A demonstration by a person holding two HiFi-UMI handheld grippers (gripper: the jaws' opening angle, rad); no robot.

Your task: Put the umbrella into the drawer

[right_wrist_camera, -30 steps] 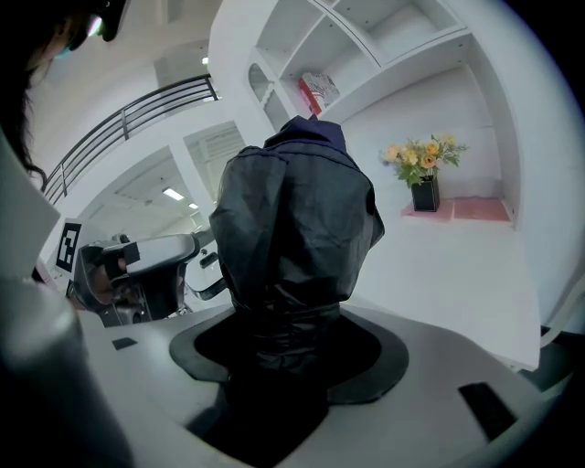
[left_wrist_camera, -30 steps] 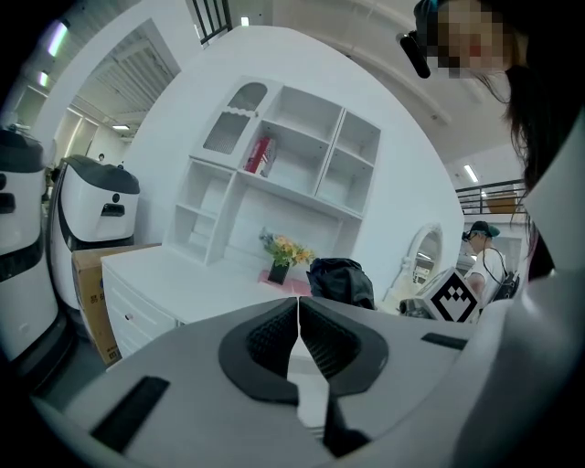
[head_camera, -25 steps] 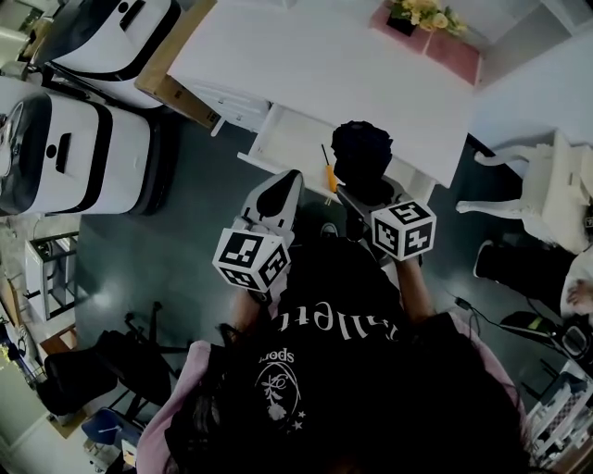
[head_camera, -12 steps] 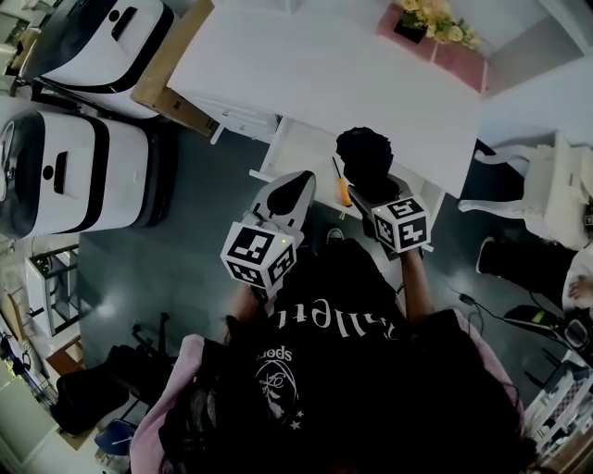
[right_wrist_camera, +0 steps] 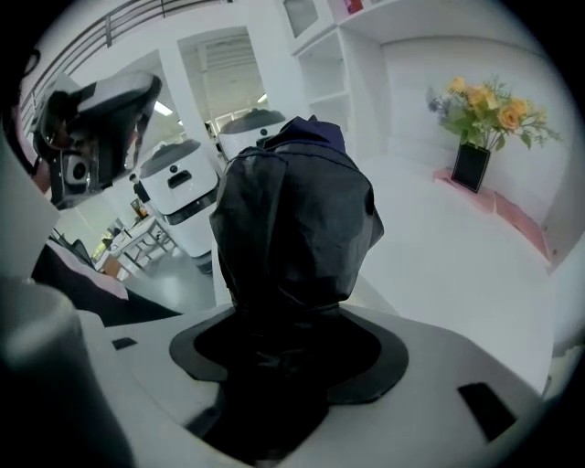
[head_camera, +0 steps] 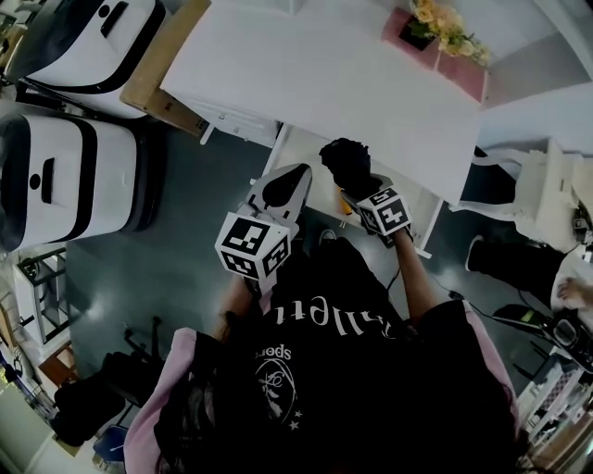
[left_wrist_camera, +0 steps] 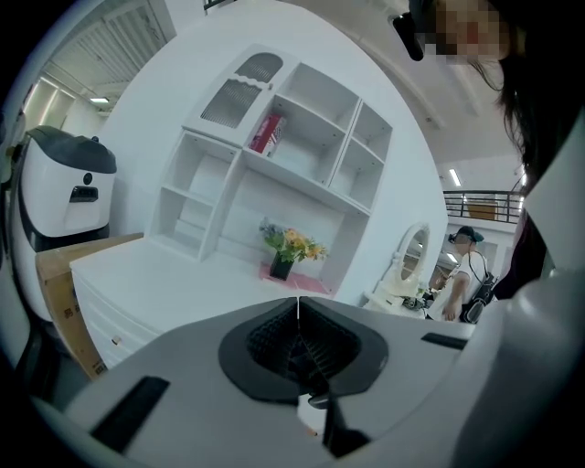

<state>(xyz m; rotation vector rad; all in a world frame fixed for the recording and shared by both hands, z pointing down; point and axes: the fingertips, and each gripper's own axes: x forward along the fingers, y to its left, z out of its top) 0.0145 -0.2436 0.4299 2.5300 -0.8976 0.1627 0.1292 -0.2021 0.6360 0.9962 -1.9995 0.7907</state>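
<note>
Head view is showing the right gripper [head_camera: 363, 193] pinching a folded black umbrella [head_camera: 346, 165]. Seen from above, the umbrella is lying over the open white drawer [head_camera: 301, 148], which is standing pulled out from under the white tabletop [head_camera: 324, 65]. Whether the umbrella is touching the drawer cannot be told. Right gripper view is showing the jaws closing on the bundled dark fabric, with the umbrella rising straight out from between them and filling the middle of the picture.

The left gripper [head_camera: 289, 183] is hanging just beside the right one, over the drawer's left part. Its jaws are pressed together with nothing between them, and they are pointing toward the tabletop and a white shelf unit [left_wrist_camera: 274, 155] behind it.

A vase of flowers [head_camera: 443, 20] is standing on a pink mat [head_camera: 456, 63] at the tabletop's far corner. Two white machines [head_camera: 65, 176] and a cardboard box [head_camera: 153, 79] are sitting to the left.
</note>
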